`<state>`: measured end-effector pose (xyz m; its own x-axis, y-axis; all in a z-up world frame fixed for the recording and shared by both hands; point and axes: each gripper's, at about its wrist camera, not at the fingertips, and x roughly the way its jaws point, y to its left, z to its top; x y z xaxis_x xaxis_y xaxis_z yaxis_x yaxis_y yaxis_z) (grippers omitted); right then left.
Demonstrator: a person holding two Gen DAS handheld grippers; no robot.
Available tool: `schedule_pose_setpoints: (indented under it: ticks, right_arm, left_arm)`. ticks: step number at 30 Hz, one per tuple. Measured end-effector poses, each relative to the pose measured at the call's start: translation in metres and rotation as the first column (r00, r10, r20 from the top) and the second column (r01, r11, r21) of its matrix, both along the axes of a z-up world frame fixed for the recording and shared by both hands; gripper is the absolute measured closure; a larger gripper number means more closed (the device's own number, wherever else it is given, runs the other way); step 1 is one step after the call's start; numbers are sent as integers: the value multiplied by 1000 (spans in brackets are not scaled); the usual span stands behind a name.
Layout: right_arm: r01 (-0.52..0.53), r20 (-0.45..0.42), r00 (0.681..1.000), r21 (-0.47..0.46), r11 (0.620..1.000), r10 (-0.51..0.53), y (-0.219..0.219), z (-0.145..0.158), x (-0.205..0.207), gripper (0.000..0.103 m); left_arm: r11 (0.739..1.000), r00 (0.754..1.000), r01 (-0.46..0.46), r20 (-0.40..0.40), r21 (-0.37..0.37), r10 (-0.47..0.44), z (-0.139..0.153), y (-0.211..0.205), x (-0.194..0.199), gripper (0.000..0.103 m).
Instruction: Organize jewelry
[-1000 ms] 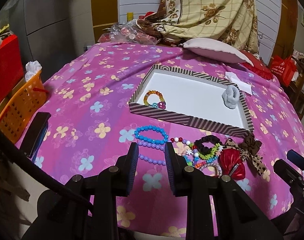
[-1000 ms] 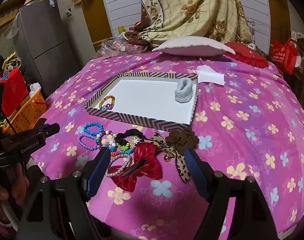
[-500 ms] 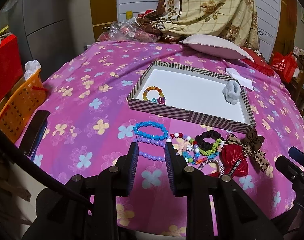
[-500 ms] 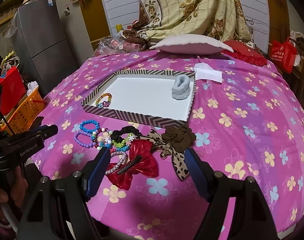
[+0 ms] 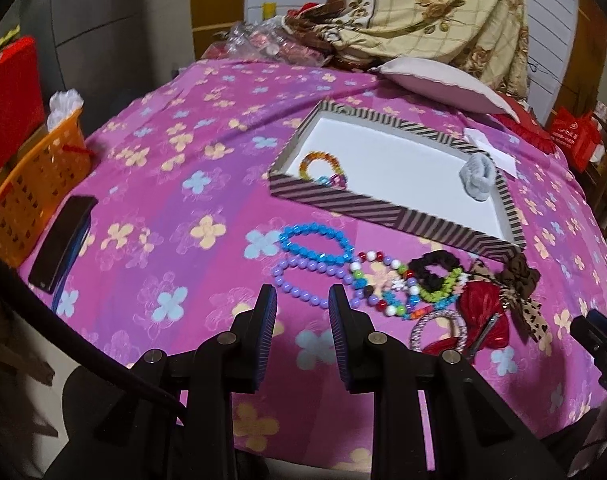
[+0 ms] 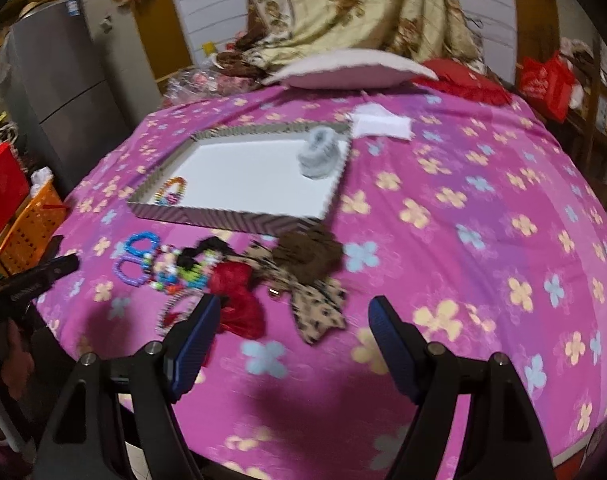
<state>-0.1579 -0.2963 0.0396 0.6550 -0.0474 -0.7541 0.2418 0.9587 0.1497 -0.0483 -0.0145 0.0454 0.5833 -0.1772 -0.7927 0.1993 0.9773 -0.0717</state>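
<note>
A striped tray (image 5: 387, 210) (image 6: 239, 216) lies on the pink flowered cloth, holding a beaded bracelet (image 5: 321, 166) and a grey scrunchie (image 5: 477, 178) (image 6: 317, 156). In front of it lies a pile: a blue bead bracelet (image 5: 315, 240), a purple bead bracelet (image 5: 303, 282), a multicolour bead bracelet (image 5: 383, 288), a black scrunchie (image 5: 435, 270), a red bow (image 5: 481, 312) (image 6: 239, 296) and a leopard bow (image 5: 519, 288) (image 6: 315, 292). My left gripper (image 5: 302, 300) is open and empty, just before the purple bracelet. My right gripper (image 6: 291, 310) is wide open and empty, above the two bows.
An orange basket (image 5: 27, 188) and a dark phone (image 5: 61, 248) sit at the left edge. A pillow (image 5: 439, 84), a white paper (image 5: 491, 152) and heaped fabric lie behind the tray. A fridge (image 6: 63, 92) stands at the left.
Both grippers have drawn slightly nearer to the pile. The right wrist view has swung left and is blurred. Nothing was picked up.
</note>
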Motion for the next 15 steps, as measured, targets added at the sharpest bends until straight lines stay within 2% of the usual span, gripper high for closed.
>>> schedule_pose_setpoints:
  ticks: [4, 9, 12, 15]
  right_arm:
    - [22, -21, 1000, 19, 1000, -22, -14, -12, 5, 24]
    - [-11, -42, 999, -3, 1000, 11, -11, -23, 29, 25]
    - [-35, -64, 997, -13, 999, 34, -8, -31, 45, 33]
    - [-56, -90, 994, 19, 998, 57, -8, -42, 61, 39]
  left_arm:
    - [999, 999, -33, -37, -10, 33, -10, 13, 8, 72]
    - [996, 993, -82, -88, -42, 78, -19, 33, 20, 72]
    - [992, 988, -112, -117, -64, 104, -24, 46, 27, 72]
    - [985, 980, -146, -150, -88, 132, -28, 57, 35, 72]
